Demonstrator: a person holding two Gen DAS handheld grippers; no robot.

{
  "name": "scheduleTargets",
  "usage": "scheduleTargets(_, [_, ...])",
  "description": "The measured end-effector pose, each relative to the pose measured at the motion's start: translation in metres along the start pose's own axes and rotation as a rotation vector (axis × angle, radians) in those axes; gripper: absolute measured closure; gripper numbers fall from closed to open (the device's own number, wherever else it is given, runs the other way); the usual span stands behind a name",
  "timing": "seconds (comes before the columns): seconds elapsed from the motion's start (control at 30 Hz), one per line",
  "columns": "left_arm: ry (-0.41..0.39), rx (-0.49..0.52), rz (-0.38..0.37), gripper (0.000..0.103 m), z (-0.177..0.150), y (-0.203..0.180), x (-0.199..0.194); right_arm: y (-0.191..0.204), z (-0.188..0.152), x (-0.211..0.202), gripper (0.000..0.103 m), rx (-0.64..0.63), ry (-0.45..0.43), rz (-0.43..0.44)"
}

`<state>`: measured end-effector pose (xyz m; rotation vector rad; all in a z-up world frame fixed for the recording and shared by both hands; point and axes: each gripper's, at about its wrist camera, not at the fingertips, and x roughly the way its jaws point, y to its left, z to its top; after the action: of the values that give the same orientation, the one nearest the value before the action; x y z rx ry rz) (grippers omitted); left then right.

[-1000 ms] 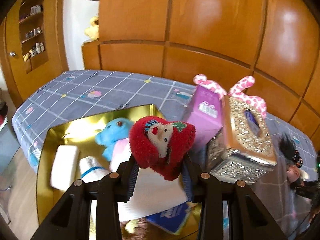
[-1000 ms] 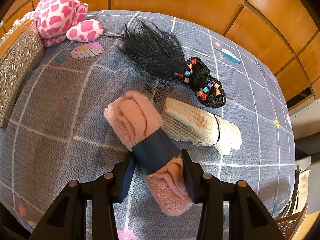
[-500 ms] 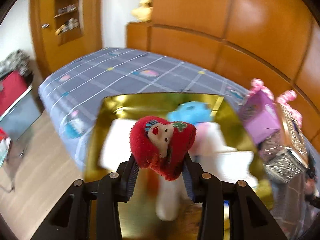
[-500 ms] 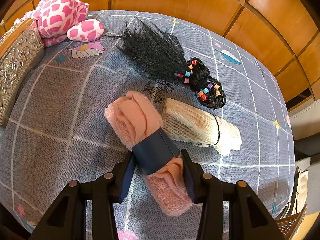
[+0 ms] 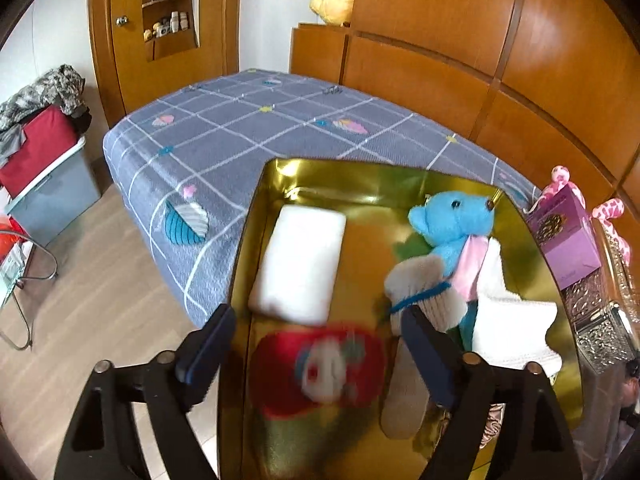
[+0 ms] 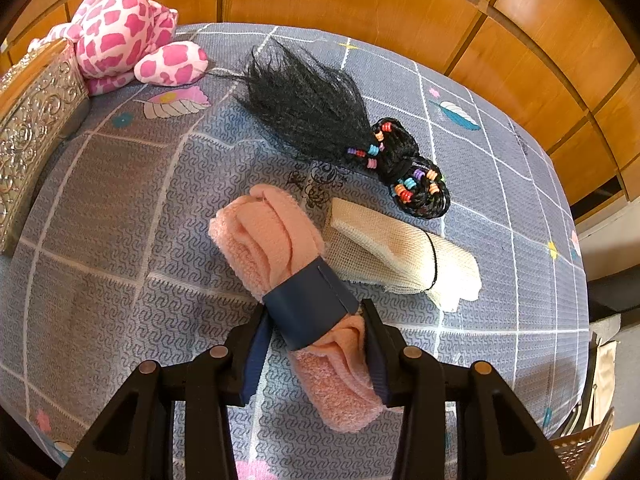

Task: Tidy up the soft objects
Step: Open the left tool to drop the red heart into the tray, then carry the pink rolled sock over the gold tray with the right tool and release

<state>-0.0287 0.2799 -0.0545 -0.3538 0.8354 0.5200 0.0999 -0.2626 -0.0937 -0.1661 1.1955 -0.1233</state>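
Over the near end of the gold tray [image 5: 256, 240], my left gripper [image 5: 316, 344] is opening up wide. The red plush heart [image 5: 320, 372] is loose btwn the fingers, not touching the pads. It looks blurry, so I think it is dropping into the tray right now.

In the tray already: a white pad [image 5: 298, 258] by the left wall, a blue teddy [image 5: 454, 226] up near the far right corner, a grey sock roll [image 5: 426, 294] w/ a blue band just below the teddy, and a white folded cloth [image 5: 508, 328] by the right wall. So that's 4 soft things in, + the heart makes 5. A good chunk of the job looks done.

My right gripper [image 6: 314, 346] is down on the bed [image 6: 120, 200], closing a bit on the pink towel roll [image 6: 280, 248]. The pads squeeze it at its dark blue band. The roll lies on the cover, in the middle part of the bed.

Still left out there: the cream mesh roll [image 6: 400, 256], touching the pink roll on its right side. The black hair piece [image 6: 320, 112] w/ color beads sits just past them, toward the wood wall. The pink spotty plush [image 6: 124, 32] is at the far left corner of the bed, beside the silver box [image 6: 32, 132].

So I think 4 things are left, incl. the pink roll I'm holding. The pink roll should go next, then the mesh one. Can't tell if the tray has room for all, bc the near end is hidden by my gripper.
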Motion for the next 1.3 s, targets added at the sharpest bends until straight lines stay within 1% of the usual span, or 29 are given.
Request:
scheduleTargets(0.07, [-0.024, -0.002, 0.013, 0.006, 0.003, 0.001, -0.004, -0.003, 0.0, -0.005, 0.062, 0.027, -0.007, 0.037])
scheduleTargets(0.1, [-0.034, -0.001, 0.015, 0.005, 0.004, 0.001, -0.006, -0.003, -0.001, -0.009, 0.062, 0.043, -0.016, 0.076])
scheduleTargets(0.23, [-0.048, 0.019, 0.027, 0.002, 0.007, -0.001, -0.009, 0.004, -0.002, -0.027, 0.062, 0.07, -0.052, 0.175])
scheduleTargets(0.27, [-0.051, 0.022, 0.025, 0.001, 0.007, -0.002, -0.01, 0.007, -0.002, -0.036, 0.062, 0.075, -0.069, 0.213])
scheduleTargets(0.3, [-0.055, 0.022, 0.026, 0.001, 0.008, -0.003, -0.011, 0.011, -0.001, -0.042, 0.062, 0.072, -0.082, 0.242])
scheduleTargets(0.43, [-0.082, 0.003, 0.033, 0.001, 0.014, 0.003, -0.019, 0.043, 0.006, -0.088, 0.062, -0.008, -0.17, 0.379])
scheduleTargets(0.47, [-0.094, -0.005, 0.034, 0.0, 0.017, 0.006, -0.022, 0.056, 0.009, -0.104, 0.062, -0.044, -0.198, 0.437])
scheduleTargets(0.6, [-0.119, -0.031, 0.068, 0.0, 0.026, 0.015, -0.029, 0.109, 0.015, -0.144, 0.062, -0.172, -0.247, 0.567])
scheduleTargets(0.7, [-0.117, -0.055, 0.097, 0.0, 0.027, 0.021, -0.028, 0.159, 0.017, -0.164, 0.062, -0.274, -0.241, 0.678])
scheduleTargets(0.77, [-0.113, -0.056, 0.113, 0.0, 0.028, 0.022, -0.028, 0.196, 0.021, -0.169, 0.062, -0.33, -0.213, 0.729])
scheduleTargets(0.83, [-0.122, -0.063, 0.128, 0.0, 0.029, 0.024, -0.031, 0.233, 0.027, -0.169, 0.062, -0.389, -0.194, 0.758])
scheduleTargets(0.9, [-0.132, -0.063, 0.125, 0.0, 0.029, 0.024, -0.034, 0.269, 0.035, -0.165, 0.062, -0.431, -0.167, 0.778])
scheduleTargets(0.97, [-0.141, -0.059, 0.13, 0.0, 0.03, 0.023, -0.036, 0.304, 0.043, -0.158, 0.062, -0.446, -0.139, 0.803])
scheduleTargets(1.03, [-0.145, -0.053, 0.125, 0.0, 0.029, 0.021, -0.038, 0.332, 0.051, -0.151, 0.062, -0.456, -0.13, 0.807])
scheduleTargets(1.1, [-0.15, -0.046, 0.13, 0.0, 0.03, 0.02, -0.039, 0.359, 0.061, -0.135, 0.058, -0.461, -0.109, 0.825])
scheduleTargets(1.17, [-0.153, -0.04, 0.129, 0.0, 0.03, 0.02, -0.039, 0.381, 0.063, -0.123, 0.057, -0.465, -0.072, 0.821])
scheduleTargets(1.23, [-0.155, -0.043, 0.13, 0.0, 0.03, 0.02, -0.039, 0.391, 0.066, -0.111, 0.056, -0.471, -0.039, 0.804])
scheduleTargets(1.3, [-0.151, -0.048, 0.127, 0.0, 0.029, 0.021, -0.038, 0.394, 0.065, -0.104, 0.044, -0.463, -0.026, 0.794])
